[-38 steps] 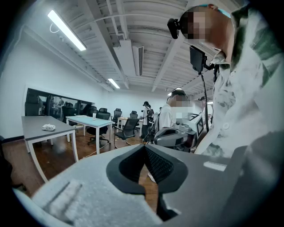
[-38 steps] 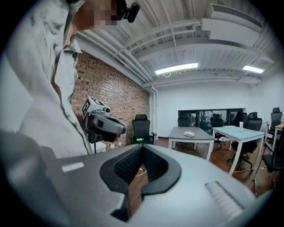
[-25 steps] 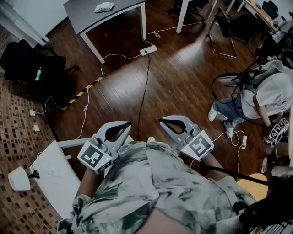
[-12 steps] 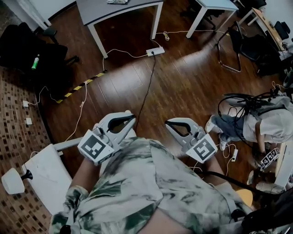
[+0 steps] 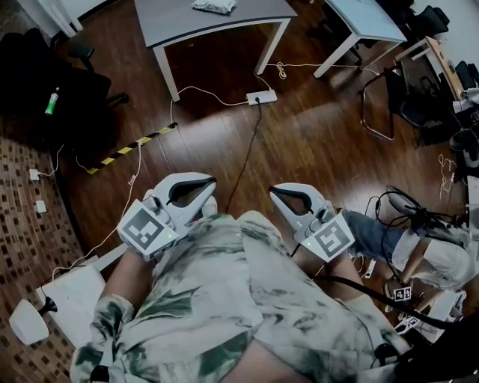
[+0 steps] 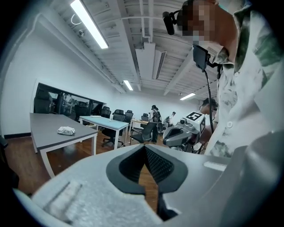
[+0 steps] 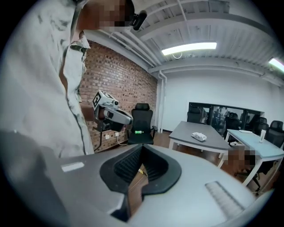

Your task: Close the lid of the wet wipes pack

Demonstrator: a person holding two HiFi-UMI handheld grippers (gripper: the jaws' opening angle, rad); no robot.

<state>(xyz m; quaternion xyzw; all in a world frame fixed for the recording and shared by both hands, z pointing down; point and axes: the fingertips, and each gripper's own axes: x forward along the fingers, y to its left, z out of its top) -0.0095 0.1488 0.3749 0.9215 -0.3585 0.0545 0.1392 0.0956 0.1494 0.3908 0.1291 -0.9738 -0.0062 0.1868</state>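
Compared with a second ago, the head view has swung so that the grey table (image 5: 224,22) now sits nearer 12 o'clock, while both grippers have kept their place close against the person's patterned shirt (image 5: 247,299). The left gripper (image 5: 210,182) and right gripper (image 5: 274,190) are each clenched tip to tip on nothing; each gripper view shows only floor through the gap behind the meeting pads. Past them, a dark cable (image 5: 243,161) runs over the wooden floor toward 12 o'clock to a white power strip (image 5: 261,97), and a yellow-and-black tape strip (image 5: 131,149) lies toward 10 o'clock. At about 4 o'clock another person (image 5: 419,247) sits low on the floor. Farthest out, at 12 o'clock, what looks to be the wet wipes pack (image 5: 213,6) lies white and crumpled on the grey table, well apart from both grippers; its lid is too small to read. The task seems barely begun, with the approach to the table yet to be made. Walking over, a foot could catch the cable that crosses the direct path. At the table, the soft, light pack would probably slide or buckle if one gripper pressed the lid while the other did not steady it.
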